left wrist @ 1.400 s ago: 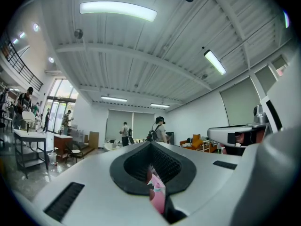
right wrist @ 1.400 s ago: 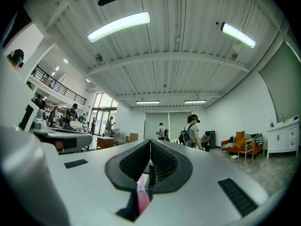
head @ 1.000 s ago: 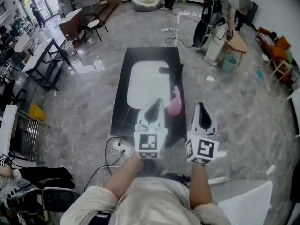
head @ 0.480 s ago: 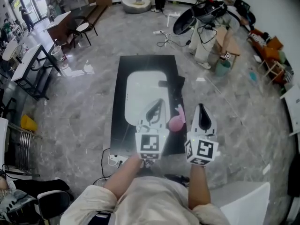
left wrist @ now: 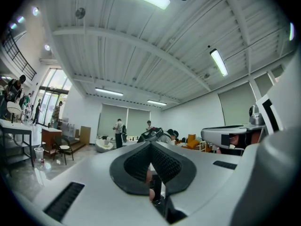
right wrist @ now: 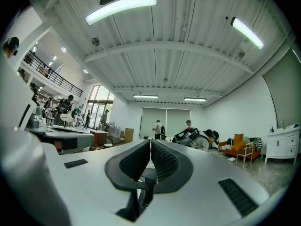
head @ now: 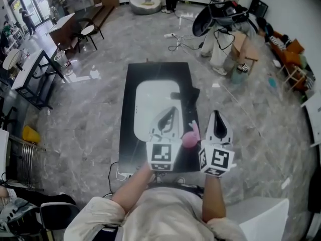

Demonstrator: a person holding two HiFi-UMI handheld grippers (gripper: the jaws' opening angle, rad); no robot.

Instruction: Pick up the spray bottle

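While right tongs (head: 215, 115) stay shut, spray bottle (head: 189, 138) nearer, table (head: 131, 84) closer

White tray (head: 150, 102), perhaps, on black table (head: 128, 143).

The black tabletop (head: 129, 154) and pink spray bottle (head: 189, 138) now sit nearer the person. The bottle lies between the left gripper (head: 170, 110) and right gripper (head: 215, 113), no longer ahead of them.

We wear a cream short-sleeved shirt (head: 165, 214). Our left gripper (head: 169, 112) and right gripper (head: 215, 115) are white with black ribbed pads (left wrist: 134, 166), each bearing a black-and-white marker cube (head: 161, 155).
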